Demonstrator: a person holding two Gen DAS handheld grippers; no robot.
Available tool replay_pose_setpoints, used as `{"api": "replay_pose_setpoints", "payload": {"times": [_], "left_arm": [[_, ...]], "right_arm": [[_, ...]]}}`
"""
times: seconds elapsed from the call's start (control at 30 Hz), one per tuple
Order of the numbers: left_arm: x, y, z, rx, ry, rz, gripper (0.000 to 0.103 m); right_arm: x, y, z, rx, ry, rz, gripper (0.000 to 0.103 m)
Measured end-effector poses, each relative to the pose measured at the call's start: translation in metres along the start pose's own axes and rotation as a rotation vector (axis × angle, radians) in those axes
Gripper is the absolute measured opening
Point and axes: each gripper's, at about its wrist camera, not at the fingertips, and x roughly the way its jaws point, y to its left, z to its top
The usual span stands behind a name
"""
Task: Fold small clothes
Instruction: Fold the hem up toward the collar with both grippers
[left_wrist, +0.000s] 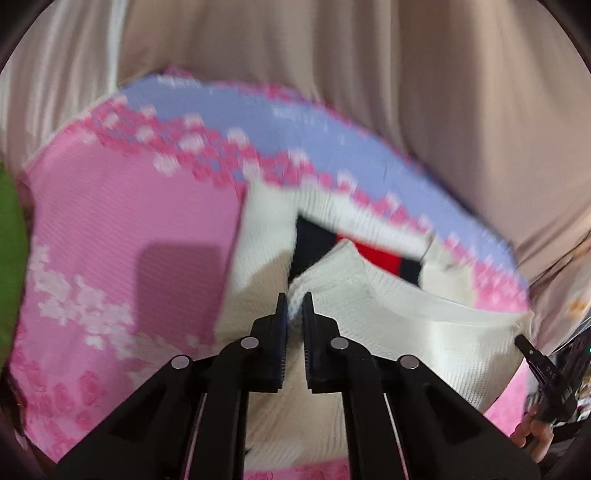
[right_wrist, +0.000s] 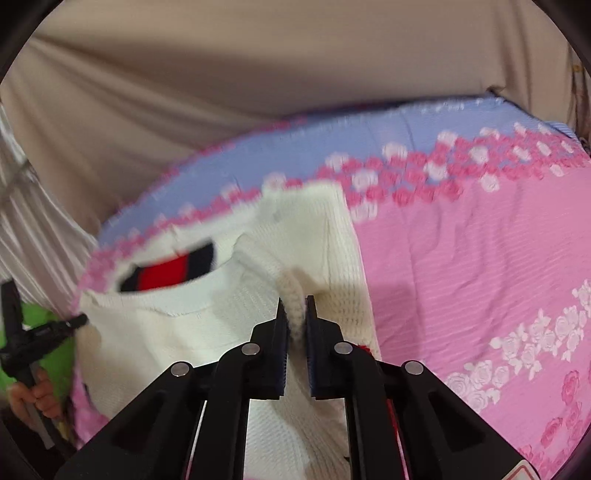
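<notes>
A small white knit sweater with a navy and red stripe is held up over a pink floral bedsheet. My left gripper is shut on a fold of its white knit edge. My right gripper is shut on another bunched edge of the same sweater. In the left wrist view the right gripper pinches the sweater's far right corner. In the right wrist view the left gripper holds its far left corner. The stripe shows inside the neck opening.
The bedsheet has a blue band with pink roses along its far side. Beige curtains hang behind the bed. A green object lies at the left edge. Both views are motion-blurred.
</notes>
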Motion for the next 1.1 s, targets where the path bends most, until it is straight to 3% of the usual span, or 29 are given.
{"api": "replay_pose_setpoints", "payload": {"times": [0.1,0.2,0.3,0.4,0.47,0.57,0.63,0.67,0.73,0.87,0.97,1.03,1.1], "left_arm": [[-0.024,0.001,0.029,-0.035,-0.057,-0.034,0.006],[-0.009,-0.014,0.065,0.014,-0.078,-0.002,0.006],[0.039,-0.020,0.093,0.033,-0.025,0.066,0.006],[0.097,-0.016,0.103,0.043,0.061,0.143,0.007],[0.138,-0.012,0.095,0.045,0.123,0.172,0.007],[0.161,-0.005,0.083,0.028,0.113,0.181,0.012],[0.163,0.000,0.078,0.010,0.111,0.169,0.019],[0.158,0.000,0.075,-0.005,0.102,0.153,0.023],[0.141,-0.002,0.073,-0.006,0.087,0.138,0.041],[0.092,-0.021,0.047,0.051,0.002,0.127,0.059],[0.090,-0.034,0.022,0.093,0.016,0.171,0.062],[0.102,-0.034,0.008,0.105,0.050,0.212,0.062],[0.113,-0.029,0.000,0.122,0.061,0.281,0.061]], "right_arm": [[-0.049,0.002,0.028,0.014,-0.127,0.054,0.005],[-0.054,0.004,0.064,0.026,-0.168,0.094,0.004],[-0.016,0.007,0.098,0.003,-0.152,0.058,0.004],[0.052,-0.001,0.115,0.031,-0.050,0.002,0.004],[0.103,-0.014,0.112,0.075,0.044,-0.037,0.004],[0.152,-0.028,0.101,0.101,0.141,-0.057,0.007],[0.157,-0.031,0.098,0.119,0.139,-0.058,0.016],[0.153,-0.030,0.099,0.121,0.123,-0.065,0.028],[0.132,-0.028,0.098,0.117,0.077,-0.068,0.035],[0.088,-0.014,0.081,0.067,0.010,-0.015,0.035],[0.086,0.000,0.053,0.030,0.038,0.034,0.033],[0.105,0.001,0.044,0.002,0.098,0.041,0.023],[0.128,-0.020,0.041,0.017,0.138,-0.047,0.009]]}}
